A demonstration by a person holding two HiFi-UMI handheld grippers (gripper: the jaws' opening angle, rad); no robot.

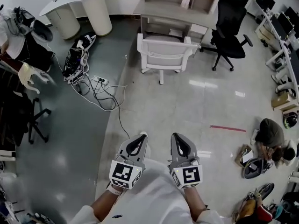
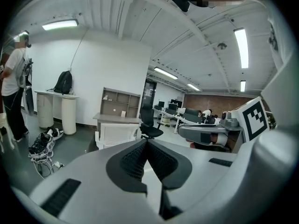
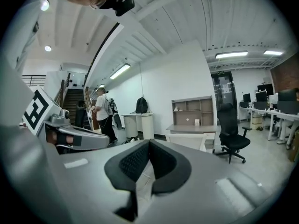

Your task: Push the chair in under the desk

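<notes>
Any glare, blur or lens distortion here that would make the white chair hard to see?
Head view: sharp, evenly lit; bright reflections on the glossy floor beside the white chair, none on it. Left and right gripper views: strong fisheye bending, dark corners, chair small.

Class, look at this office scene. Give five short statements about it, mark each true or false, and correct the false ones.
1. The white chair stands in front of the desk. True.
2. The left gripper is clamped on the chair's backrest. False: its jaws are shut on nothing, well short of the chair.
3. A black office chair stands right of the desk. True.
4. The right gripper has its jaws wide apart. False: they are shut.
5. Cables lie on the floor left of the white chair. True.
</notes>
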